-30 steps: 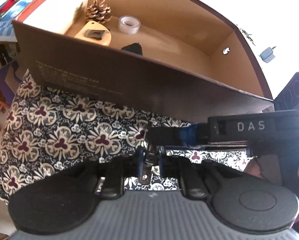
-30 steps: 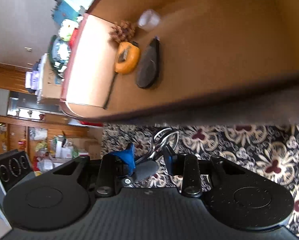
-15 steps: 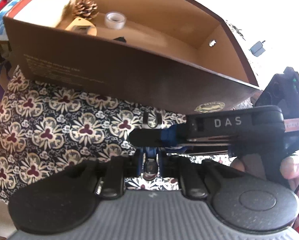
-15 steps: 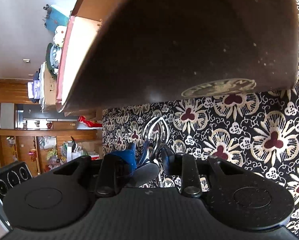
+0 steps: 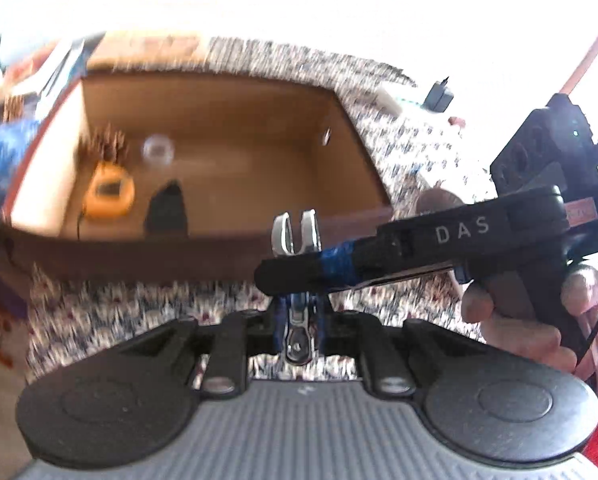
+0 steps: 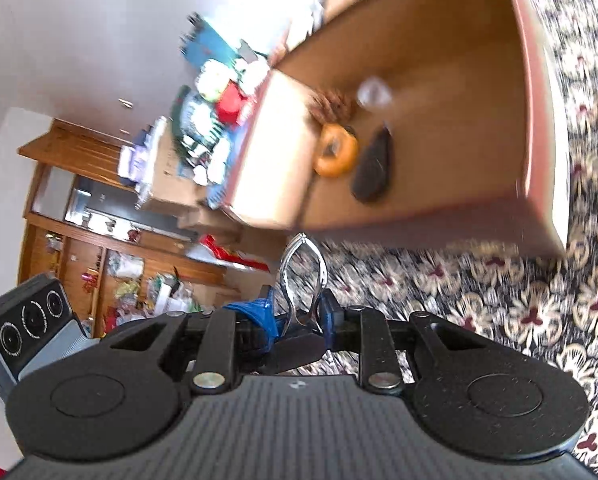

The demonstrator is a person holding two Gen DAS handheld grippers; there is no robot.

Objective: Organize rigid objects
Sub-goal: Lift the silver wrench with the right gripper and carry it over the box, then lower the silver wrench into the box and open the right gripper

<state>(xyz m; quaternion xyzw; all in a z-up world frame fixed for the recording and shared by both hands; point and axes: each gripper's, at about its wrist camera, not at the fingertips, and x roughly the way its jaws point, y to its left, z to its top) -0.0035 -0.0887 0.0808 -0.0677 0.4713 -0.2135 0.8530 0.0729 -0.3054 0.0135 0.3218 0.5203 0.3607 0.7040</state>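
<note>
Both grippers hold one shiny metal nutcracker-like tool (image 5: 297, 236). My left gripper (image 5: 297, 312) is shut on its hinged end. My right gripper (image 6: 301, 316) is shut on the same tool (image 6: 303, 276); its finger crosses the left wrist view (image 5: 311, 270). The tool is above the patterned cloth, just in front of the open brown cardboard box (image 5: 239, 152), also in the right wrist view (image 6: 439, 128). In the box lie a pine cone (image 5: 103, 142), a tape roll (image 5: 158, 150), an orange tape measure (image 5: 109, 194) and a black object (image 5: 167, 210).
The flowered cloth (image 6: 499, 300) covers the table around the box. A black charger (image 5: 439, 94) lies beyond the box at the right. A cluttered table and wooden cabinets (image 6: 111, 208) stand in the background.
Both grippers have risen with the metal tool, so the inside of the box shows again over its near wall. The frames are motion-blurred.
</note>
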